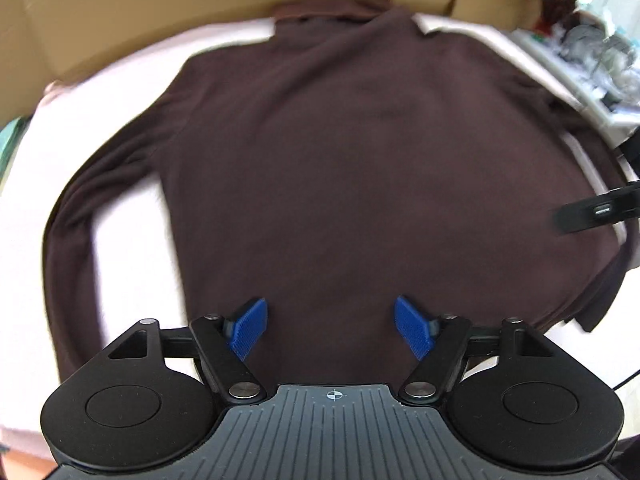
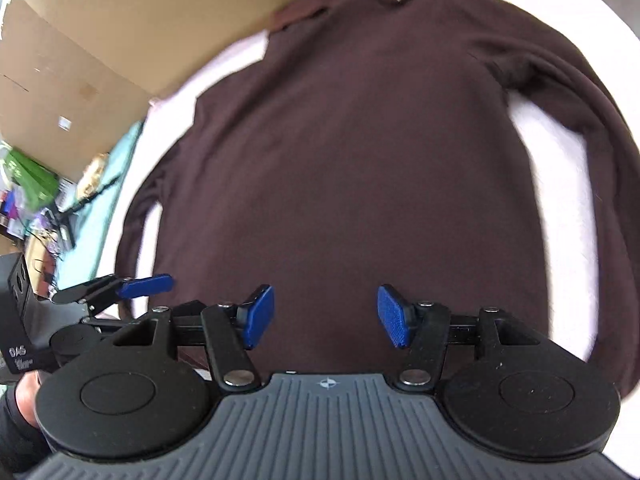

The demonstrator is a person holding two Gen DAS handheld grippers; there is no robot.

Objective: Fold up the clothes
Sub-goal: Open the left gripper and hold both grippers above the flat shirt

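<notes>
- Your left gripper [image 1: 331, 330] and right gripper [image 2: 326, 316] both hung open, empty, above the brown sweater [image 1: 360, 160].
- Beyond them, a white surface [image 1: 120, 220] met cardboard [image 1: 160, 8].

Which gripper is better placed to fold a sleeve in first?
Probably left: the left gripper hangs open by the dark brown long-sleeved sweater hem near its left sleeve; the right gripper sits mid-hem.

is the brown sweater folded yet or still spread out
Spread out. The brown sweater lies flat on the white surface, collar away from the camera, both sleeves out to its sides, no part folded over.
</notes>
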